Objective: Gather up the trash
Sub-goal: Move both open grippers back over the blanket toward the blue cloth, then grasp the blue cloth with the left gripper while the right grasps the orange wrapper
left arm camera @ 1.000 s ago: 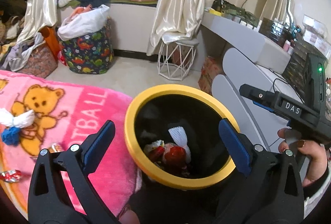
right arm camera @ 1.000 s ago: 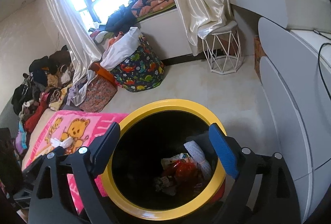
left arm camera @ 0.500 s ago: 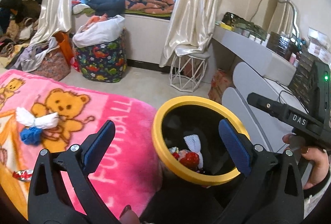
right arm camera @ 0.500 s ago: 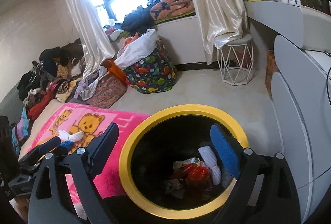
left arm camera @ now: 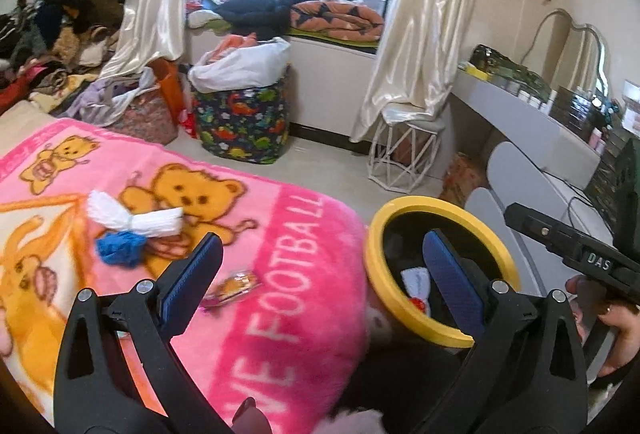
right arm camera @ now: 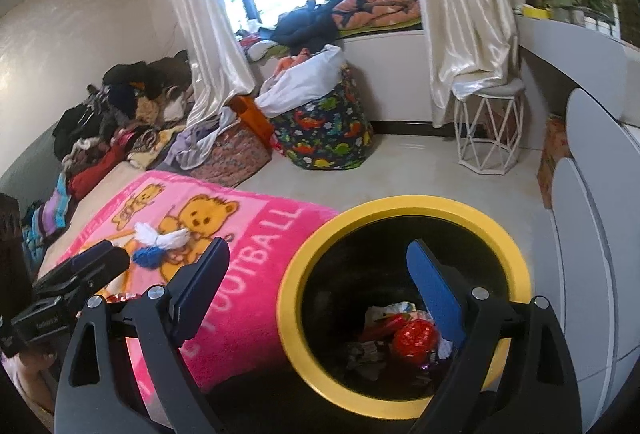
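A black bin with a yellow rim (right arm camera: pixel 404 207) (left arm camera: pixel 436 205) stands on the floor beside the bed, with red and white wrappers (right arm camera: pixel 412 336) at its bottom. On the pink bear blanket (left arm camera: pixel 280 286) lie a white crumpled paper (left arm camera: pixel 132 220), a blue scrap (left arm camera: pixel 120 248) and an orange wrapper (left arm camera: pixel 236 284). My left gripper (left arm camera: pixel 324 272) is open and empty above the blanket's edge. My right gripper (right arm camera: pixel 316 288) hangs open and empty over the bin's left rim. The white paper (right arm camera: pixel 164 236) and blue scrap (right arm camera: pixel 148 256) also show in the right wrist view.
A dinosaur-print laundry bag (left arm camera: pixel 244 121) and a white wire stool (left arm camera: pixel 404 157) stand on the floor by the window. Clothes pile (right arm camera: pixel 120 121) at the bed's far end. A grey dressing table (left arm camera: pixel 532 129) runs along the right. A hand (left arm camera: pixel 616 334) holds the other gripper.
My left gripper has swung left from over the bin to over the blanket, bringing the paper, scrap and wrapper into view. The right gripper drifted slightly left and stays above the bin.
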Motion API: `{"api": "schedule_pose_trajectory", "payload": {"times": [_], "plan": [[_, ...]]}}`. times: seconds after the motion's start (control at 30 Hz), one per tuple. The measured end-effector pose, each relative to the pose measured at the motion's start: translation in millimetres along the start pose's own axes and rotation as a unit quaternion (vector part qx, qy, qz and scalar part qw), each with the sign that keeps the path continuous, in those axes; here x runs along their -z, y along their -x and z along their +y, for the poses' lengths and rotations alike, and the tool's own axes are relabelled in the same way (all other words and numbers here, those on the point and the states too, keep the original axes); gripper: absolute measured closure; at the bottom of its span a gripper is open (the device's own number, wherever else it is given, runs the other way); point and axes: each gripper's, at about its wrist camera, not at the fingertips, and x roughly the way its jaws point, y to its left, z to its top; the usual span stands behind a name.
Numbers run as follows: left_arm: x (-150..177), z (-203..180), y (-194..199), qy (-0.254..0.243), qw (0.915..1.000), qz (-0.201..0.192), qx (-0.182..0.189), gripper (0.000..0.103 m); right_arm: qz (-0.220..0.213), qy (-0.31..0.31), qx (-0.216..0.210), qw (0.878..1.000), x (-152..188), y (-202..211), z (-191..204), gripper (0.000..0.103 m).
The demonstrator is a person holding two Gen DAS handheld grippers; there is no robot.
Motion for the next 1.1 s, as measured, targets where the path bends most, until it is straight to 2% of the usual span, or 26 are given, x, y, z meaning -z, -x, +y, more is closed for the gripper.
{"api": "schedule_pose_trajectory", "payload": {"times": [0.5,0.87,1.1], "plan": [[7.4,71.9,26.4,0.052,0.9970,-0.020,-0.054,0.011,0.034,0.048,-0.031,0.998,-4.7,-33.7,65.1,0.015],[9.2,128.0,33.3,0.086,0.9905,-0.022,-0.104,0.011,0.057,0.079,-0.061,0.993,-1.2,-60.0,111.0,0.015],[10.9,154.2,34.6,0.101,0.9876,-0.021,-0.118,0.011,0.082,0.096,-0.076,0.989,8.8,-80.9,134.7,0.015]]}}
